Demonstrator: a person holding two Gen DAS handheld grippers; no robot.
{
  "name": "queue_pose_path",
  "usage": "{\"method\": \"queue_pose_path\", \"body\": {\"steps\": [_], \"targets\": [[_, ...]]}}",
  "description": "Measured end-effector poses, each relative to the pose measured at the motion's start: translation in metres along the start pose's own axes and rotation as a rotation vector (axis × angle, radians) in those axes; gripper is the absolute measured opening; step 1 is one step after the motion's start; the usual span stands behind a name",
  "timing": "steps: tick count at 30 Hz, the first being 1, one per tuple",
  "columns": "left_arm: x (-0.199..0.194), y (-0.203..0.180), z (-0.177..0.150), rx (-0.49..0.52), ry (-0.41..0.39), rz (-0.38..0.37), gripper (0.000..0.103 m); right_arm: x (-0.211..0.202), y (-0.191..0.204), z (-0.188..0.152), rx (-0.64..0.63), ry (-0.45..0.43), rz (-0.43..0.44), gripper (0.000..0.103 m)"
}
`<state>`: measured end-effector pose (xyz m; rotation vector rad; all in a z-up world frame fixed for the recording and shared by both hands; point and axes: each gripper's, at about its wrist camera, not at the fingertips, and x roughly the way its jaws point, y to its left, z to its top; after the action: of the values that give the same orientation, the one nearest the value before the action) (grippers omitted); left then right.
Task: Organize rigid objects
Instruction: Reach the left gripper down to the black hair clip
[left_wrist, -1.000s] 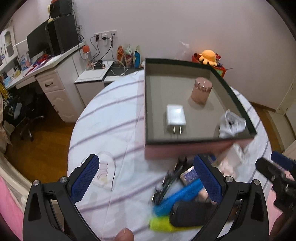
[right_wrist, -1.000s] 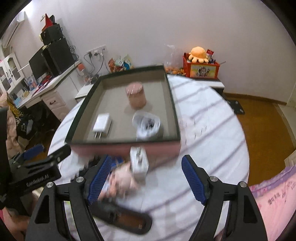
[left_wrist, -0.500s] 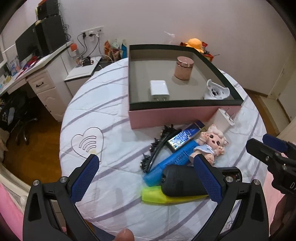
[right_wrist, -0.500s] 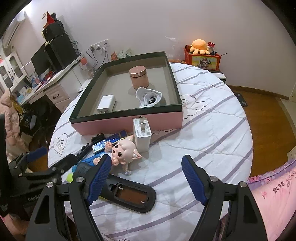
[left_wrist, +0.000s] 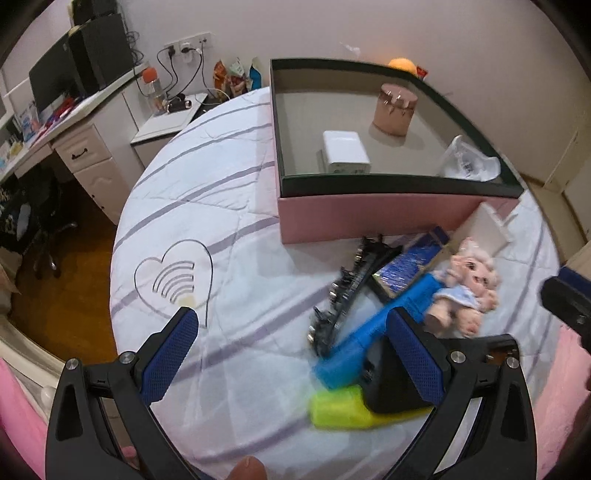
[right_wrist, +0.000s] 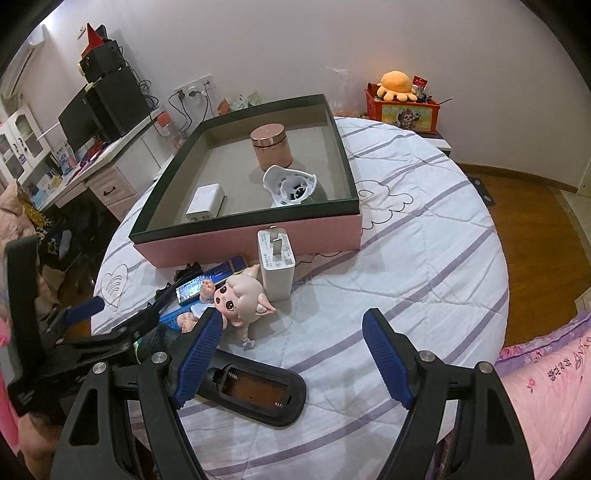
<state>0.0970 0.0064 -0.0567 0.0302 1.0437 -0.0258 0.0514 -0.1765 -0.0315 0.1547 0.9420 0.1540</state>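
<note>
Pink-sided and dark-rimmed, the shallow box sits on a round bench under a white, purple-striped cloth. Only the right wrist view is sharp: it shows the open battery bay of a black remote lying face down by the right gripper, and a white charger standing upright just beside the box's front wall. The left wrist view is blurred but alone shows a yellow-green piece under the remote's end, touching a blue tube.

Inside the box are 3 things, well apart: a rose-coloured lidded jar, a white plug adapter and a white plastic cup-shaped piece tilted on its side.

In front of the box lie a pink-haired doll, a black hair clip and a glittery blue card, crowded together.

Both jaws stand wide apart with nothing between them; the left gripper hangs over the clip and tube.
</note>
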Motion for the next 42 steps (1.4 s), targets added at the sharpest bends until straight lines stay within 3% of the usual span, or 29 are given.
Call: {"method": "queue_pose_path", "body": {"steps": [3, 6, 12, 19, 23, 28, 31, 33, 35, 36, 38, 42], "targets": [[0.015, 0.006, 0.007, 0.013, 0.034, -0.014, 0.101, 0.002, -0.002, 0.001, 0.009, 0.003, -0.009, 0.079], [0.028, 0.007, 0.012, 0.054, 0.076, -0.002, 0.093, 0.004, -0.006, 0.002, 0.021, 0.006, -0.023, 0.079], [0.034, 0.004, 0.019, 0.08, 0.058, -0.034, 0.088, 0.009, -0.002, 0.007, 0.02, 0.014, -0.042, 0.079], [0.031, -0.01, 0.023, 0.155, 0.026, -0.079, 0.064, 0.013, 0.01, 0.01, -0.008, 0.025, -0.052, 0.079], [0.03, -0.014, 0.025, 0.192, 0.018, -0.12, 0.057, 0.014, 0.014, 0.012, -0.015, 0.024, -0.058, 0.079], [0.022, -0.003, 0.017, 0.152, 0.008, -0.188, 0.038, 0.014, 0.017, 0.013, -0.022, 0.025, -0.066, 0.079], [0.019, 0.006, 0.015, 0.107, 0.013, -0.226, 0.034, 0.014, 0.018, 0.014, -0.024, 0.024, -0.069, 0.079], [0.021, 0.0, 0.015, 0.138, 0.013, -0.197, 0.036, 0.015, 0.019, 0.014, -0.024, 0.026, -0.068, 0.079], [0.023, -0.006, 0.017, 0.149, 0.003, -0.173, 0.045, 0.015, 0.021, 0.014, -0.028, 0.025, -0.065, 0.079], [0.024, -0.01, 0.017, 0.151, 0.001, -0.17, 0.056, 0.016, 0.022, 0.014, -0.032, 0.026, -0.064, 0.079], [0.027, -0.014, 0.018, 0.166, -0.009, -0.155, 0.054, 0.015, 0.024, 0.013, -0.038, 0.025, -0.062, 0.079], [0.024, -0.009, 0.017, 0.151, -0.01, -0.192, 0.039, 0.013, 0.022, 0.012, -0.033, 0.022, -0.07, 0.079]]}}
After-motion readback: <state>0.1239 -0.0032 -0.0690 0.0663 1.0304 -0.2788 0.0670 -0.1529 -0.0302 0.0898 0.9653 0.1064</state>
